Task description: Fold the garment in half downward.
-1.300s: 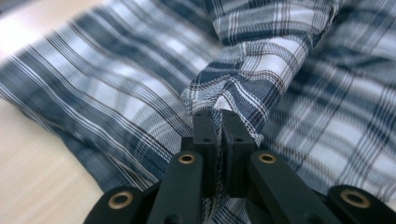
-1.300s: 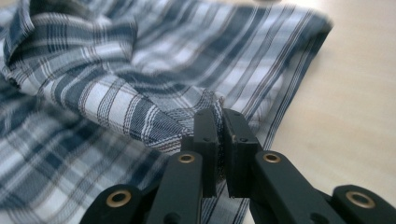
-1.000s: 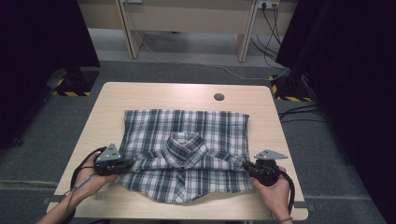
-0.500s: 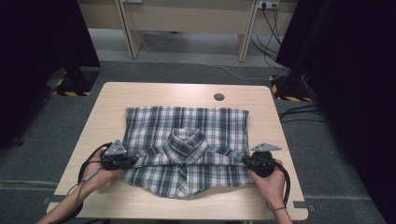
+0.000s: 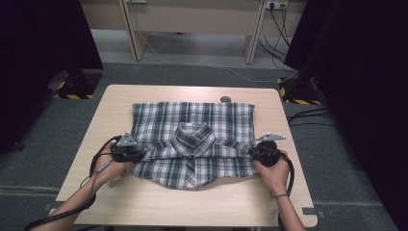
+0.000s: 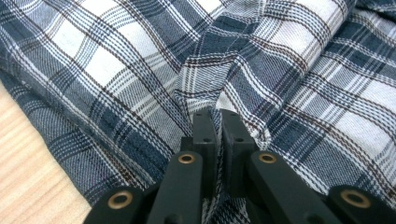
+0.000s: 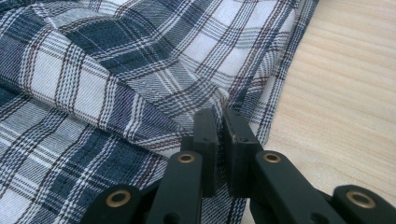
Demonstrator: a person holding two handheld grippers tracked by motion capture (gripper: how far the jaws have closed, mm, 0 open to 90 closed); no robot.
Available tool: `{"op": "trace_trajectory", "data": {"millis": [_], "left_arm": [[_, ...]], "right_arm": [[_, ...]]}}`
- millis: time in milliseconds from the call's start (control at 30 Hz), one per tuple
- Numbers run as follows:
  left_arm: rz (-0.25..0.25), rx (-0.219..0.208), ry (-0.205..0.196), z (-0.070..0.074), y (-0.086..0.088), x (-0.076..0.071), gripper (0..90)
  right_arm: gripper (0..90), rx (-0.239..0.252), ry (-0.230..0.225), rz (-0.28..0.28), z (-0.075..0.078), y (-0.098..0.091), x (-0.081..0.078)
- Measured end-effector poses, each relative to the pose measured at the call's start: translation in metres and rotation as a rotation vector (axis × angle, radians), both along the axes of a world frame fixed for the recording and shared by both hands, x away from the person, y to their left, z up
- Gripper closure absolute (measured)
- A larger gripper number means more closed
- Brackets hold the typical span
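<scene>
A blue and white plaid shirt (image 5: pixel 192 118) lies on the wooden table (image 5: pixel 159 204), folded across its width, its collar (image 5: pixel 195 136) in the middle. My left gripper (image 5: pixel 142 155) is shut on the cloth at the shirt's left edge, where a fold runs across. In the left gripper view the jaws (image 6: pixel 217 114) pinch a bunched ridge of the plaid shirt (image 6: pixel 116 70). My right gripper (image 5: pixel 251 153) is shut on the shirt's right edge. In the right gripper view its jaws (image 7: pixel 218 114) clamp the hem of the shirt (image 7: pixel 116 93) beside bare table (image 7: pixel 345 102).
A small round grommet (image 5: pixel 225 99) sits in the table near its far edge. Bare wood lies in front of the shirt and on both sides. Cables (image 5: pixel 298 118) run over the grey floor at the right. Dark curtains stand on both sides.
Both hands have moved away from the person, carrying the held fold of the shirt farther over the part that lies flat. Both grippers stay shut on the cloth.
</scene>
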State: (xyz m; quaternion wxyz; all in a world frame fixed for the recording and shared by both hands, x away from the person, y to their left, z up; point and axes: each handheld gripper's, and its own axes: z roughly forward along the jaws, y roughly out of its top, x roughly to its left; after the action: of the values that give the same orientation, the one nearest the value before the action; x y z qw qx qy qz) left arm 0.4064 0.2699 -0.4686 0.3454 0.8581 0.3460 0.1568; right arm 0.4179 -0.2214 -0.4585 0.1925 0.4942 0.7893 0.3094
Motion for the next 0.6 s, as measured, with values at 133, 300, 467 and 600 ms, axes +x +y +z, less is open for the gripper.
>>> {"op": "trace_trajectory", "data": {"millis": [133, 300, 467, 600], "left_arm": [[-0.031, -0.018, -0.023, 0.004, 0.005, -0.002, 75.9], [-0.017, -0.091, -0.098, 0.038, 0.002, -0.002, 42.8], [-0.096, -0.056, -0.079, 0.048, -0.024, 0.018, 38.9], [-0.132, -0.005, 0.023, 0.030, -0.038, 0.040, 41.5]], "right_arm": [[71.0, -0.001, -0.002, 0.005, 0.003, -0.001, -0.003], [58.1, 0.064, -0.072, 0.031, 0.029, 0.002, -0.006], [57.0, 0.071, -0.064, 0.123, 0.043, 0.034, 0.009], [56.3, 0.045, -0.008, 0.159, 0.035, 0.056, 0.030]]}}
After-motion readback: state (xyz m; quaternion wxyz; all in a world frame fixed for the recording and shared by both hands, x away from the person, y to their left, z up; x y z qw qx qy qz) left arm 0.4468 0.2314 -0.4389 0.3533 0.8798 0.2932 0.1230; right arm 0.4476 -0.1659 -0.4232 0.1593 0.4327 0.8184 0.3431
